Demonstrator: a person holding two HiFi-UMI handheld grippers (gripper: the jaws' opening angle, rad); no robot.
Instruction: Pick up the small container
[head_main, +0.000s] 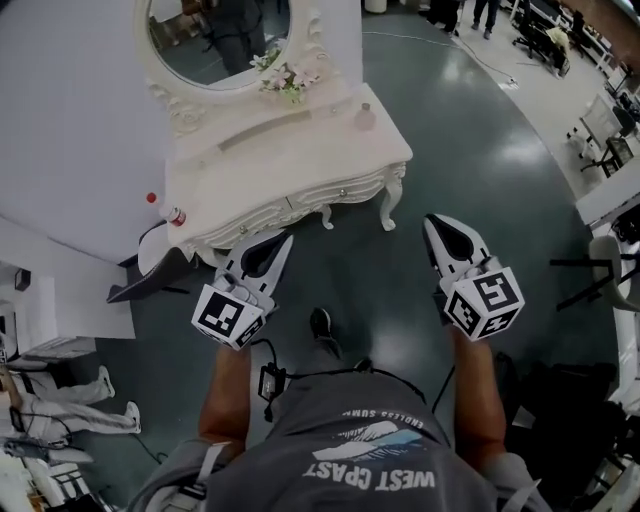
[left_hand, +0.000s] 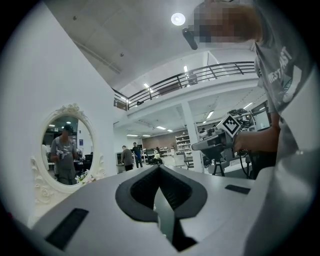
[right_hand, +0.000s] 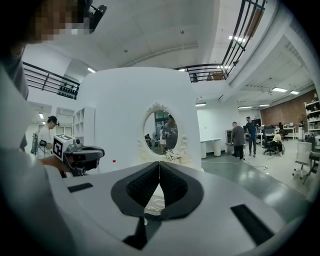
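The left gripper (head_main: 286, 239) is held with jaws closed on nothing, just short of the table (head_main: 300, 170). What is taken for the small container (head_main: 365, 117) is seen standing near the table's right rear corner, untouched. The right gripper (head_main: 431, 221) is likewise closed and empty, over the floor (head_main: 470, 150); approach, grasp and lift are all left

head view: steeply down | gripper views: level, forward | shared: mirror (head_main: 215, 35)
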